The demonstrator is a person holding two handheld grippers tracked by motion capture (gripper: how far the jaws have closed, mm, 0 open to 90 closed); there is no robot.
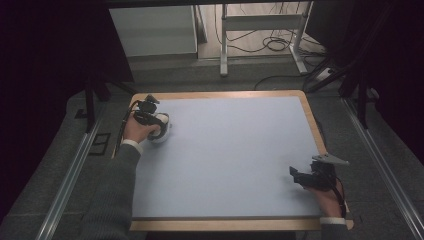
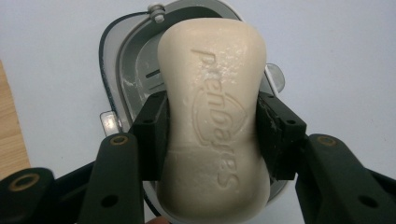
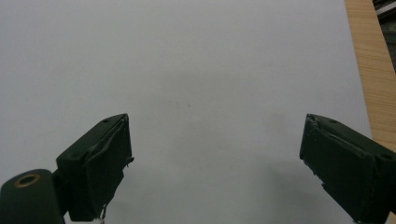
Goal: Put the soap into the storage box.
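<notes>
Soap (image 2: 215, 121), a cream-coloured bar with lettering pressed into its top face, sits clamped between the two black jaws of the left gripper (image 2: 212, 135), one jaw against each long side at about the bar's middle. Directly beneath the bar is a soap dish (image 2: 122, 60), white at the rim with a grey slotted insert, lying on the pale blue mat (image 2: 336, 56); whether the bar rests on the insert or is lifted just clear of it cannot be told. In the high view the left gripper (image 1: 148, 116) is at the far left corner of the mat (image 1: 230, 155), held by the person's left hand (image 1: 137, 129), with the white dish (image 1: 162, 131) just beside and partly under it, and a grey sleeve (image 1: 115, 195) running back toward the bottom edge. The mat covers most of a wooden table (image 1: 314, 127), whose bare edge shows as a light strip around it. The right gripper (image 1: 310, 178) is near the right front corner, well apart from the dish, held low by the right hand (image 1: 330, 197). In its own view the right gripper (image 3: 215, 163) has its jaws spread wide with nothing between them, above bare mat (image 3: 187, 70), and the table's wood edge (image 3: 369, 70) runs along the right.
</notes>
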